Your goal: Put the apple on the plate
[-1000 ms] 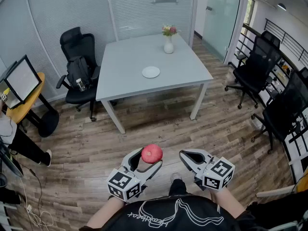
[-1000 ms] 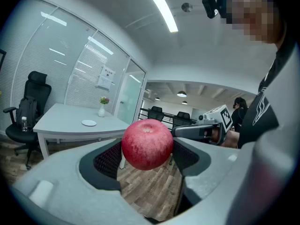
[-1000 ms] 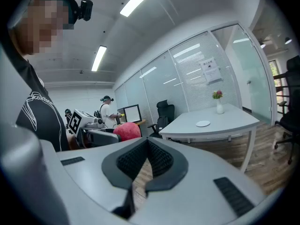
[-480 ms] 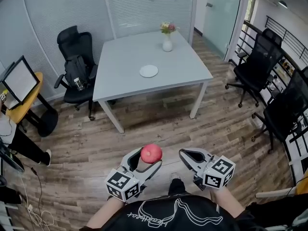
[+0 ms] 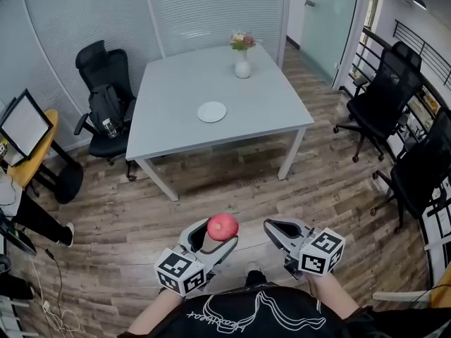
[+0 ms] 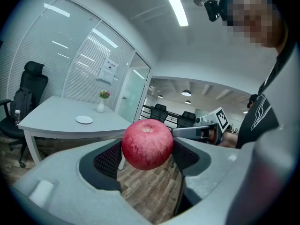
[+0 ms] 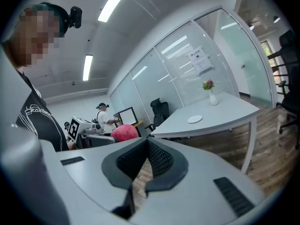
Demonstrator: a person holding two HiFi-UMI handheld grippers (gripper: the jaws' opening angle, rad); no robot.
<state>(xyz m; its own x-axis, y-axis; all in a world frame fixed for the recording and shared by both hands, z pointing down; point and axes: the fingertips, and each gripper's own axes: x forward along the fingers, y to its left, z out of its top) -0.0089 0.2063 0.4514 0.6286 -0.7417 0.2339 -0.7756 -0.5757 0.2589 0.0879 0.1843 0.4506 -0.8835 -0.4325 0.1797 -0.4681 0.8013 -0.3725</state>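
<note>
A red apple sits between the jaws of my left gripper, which is shut on it, low in the head view over the wooden floor. The left gripper view shows the apple squeezed between the dark pads. A small white plate lies on the grey table well ahead of both grippers; it also shows as the plate and the plate. My right gripper hangs beside the left one, shut with nothing in it; its pads meet at the tip.
A white vase with flowers stands at the table's far side. A black office chair with a backpack is left of the table, and more black chairs are at the right. A monitor and a person are at the left edge.
The table and plate have shifted slightly lower and left in the head view. Both grippers hold the same pose, and the apple stays in the left one.
</note>
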